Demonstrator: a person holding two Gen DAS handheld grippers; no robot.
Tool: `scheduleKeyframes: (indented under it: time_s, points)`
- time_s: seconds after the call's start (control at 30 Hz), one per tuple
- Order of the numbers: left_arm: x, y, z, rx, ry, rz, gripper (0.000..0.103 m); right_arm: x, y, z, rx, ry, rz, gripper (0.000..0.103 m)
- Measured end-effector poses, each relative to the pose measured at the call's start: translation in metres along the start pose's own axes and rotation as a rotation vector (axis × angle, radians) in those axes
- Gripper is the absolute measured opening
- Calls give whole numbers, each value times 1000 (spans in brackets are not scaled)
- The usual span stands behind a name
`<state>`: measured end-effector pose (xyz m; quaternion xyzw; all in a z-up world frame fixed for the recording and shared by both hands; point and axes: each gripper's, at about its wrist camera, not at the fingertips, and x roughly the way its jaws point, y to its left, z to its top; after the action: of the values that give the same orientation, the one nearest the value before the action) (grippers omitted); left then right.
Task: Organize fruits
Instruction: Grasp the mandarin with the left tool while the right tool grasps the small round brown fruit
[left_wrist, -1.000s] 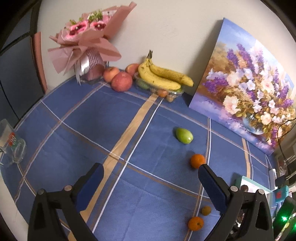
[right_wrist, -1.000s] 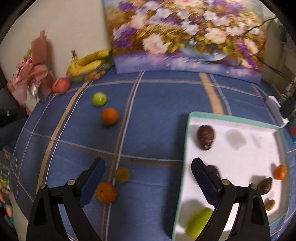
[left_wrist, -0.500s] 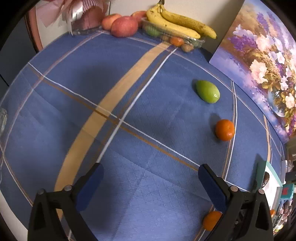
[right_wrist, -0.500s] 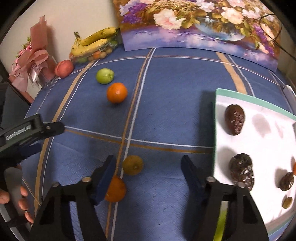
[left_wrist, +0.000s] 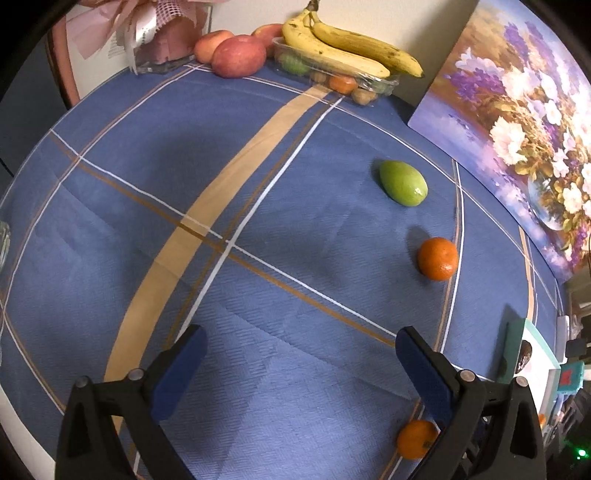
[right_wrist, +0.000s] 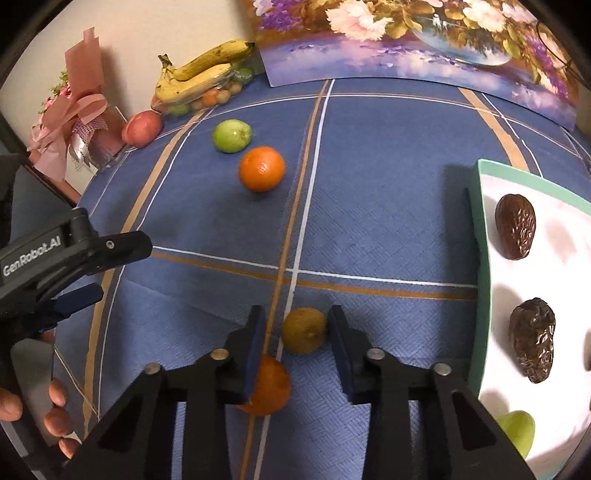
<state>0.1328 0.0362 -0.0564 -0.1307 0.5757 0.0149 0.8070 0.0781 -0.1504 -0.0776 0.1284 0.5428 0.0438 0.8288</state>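
The right gripper (right_wrist: 297, 332), whose jaws have just been closing, brackets a small brown-yellow fruit (right_wrist: 303, 335) on the blue cloth (right_wrist: 388, 206); contact cannot be confirmed. Centring is advised, clear of the adjacent orange (right_wrist: 269, 387). The left gripper (left_wrist: 299, 363) is held open and empty.
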Motion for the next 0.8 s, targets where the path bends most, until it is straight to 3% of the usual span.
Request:
scheduleKeyframes:
  time_s: [0.3, 0.47, 0.8]
  points:
    - [-7, -7, 1, 15, -15, -17, 103, -6, -6, -1, 14, -14, -2, 27]
    - [-16, -16, -2, 43, -18, -56, 103, -30, -16, 4, 31, -46, -124, 27]
    - [-22, -52, -28, 153, 34, -143, 101, -88, -53, -2, 173, -117, -193, 27]
